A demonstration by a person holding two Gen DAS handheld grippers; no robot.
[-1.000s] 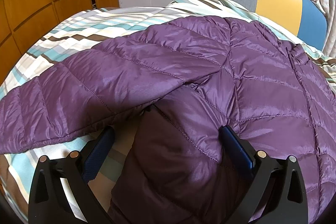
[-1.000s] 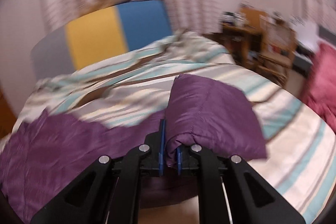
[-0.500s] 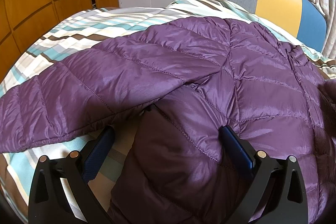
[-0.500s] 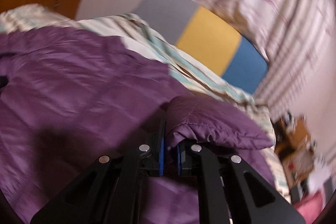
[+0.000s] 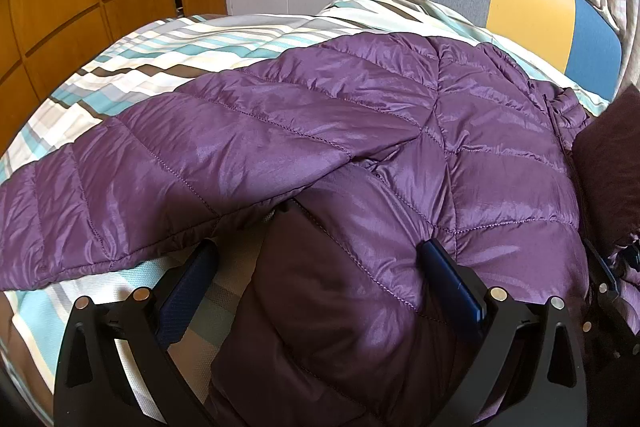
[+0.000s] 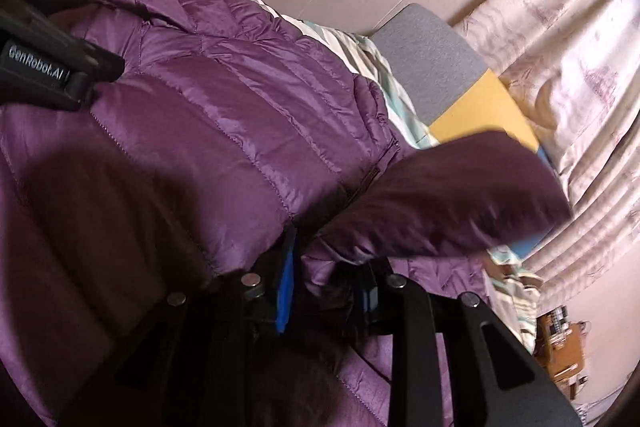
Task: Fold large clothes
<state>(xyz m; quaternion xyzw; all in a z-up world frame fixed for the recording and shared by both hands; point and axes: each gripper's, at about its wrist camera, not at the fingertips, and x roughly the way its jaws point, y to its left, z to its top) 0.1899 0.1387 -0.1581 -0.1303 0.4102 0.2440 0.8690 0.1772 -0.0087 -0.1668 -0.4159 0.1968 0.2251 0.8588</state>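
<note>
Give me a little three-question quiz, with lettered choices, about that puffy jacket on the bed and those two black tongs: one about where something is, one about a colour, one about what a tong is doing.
1. Where does the jacket lie?
A. on a striped bedspread
B. on a wooden floor
C. on a hanger

2. What colour is the jacket?
A. red
B. purple
C. green

3. How does the left gripper stand?
A. shut flat on a sock
B. jaws spread wide over the jacket's edge
C. holding a cup

Answers:
1 A: the jacket is spread on the striped bedspread.
2 B: its quilted shell is shiny purple in both views.
3 B: the left gripper has its blue pads far apart, with fabric between them but unpinched. The right gripper is opening, with the sleeve between its fingers.
</note>
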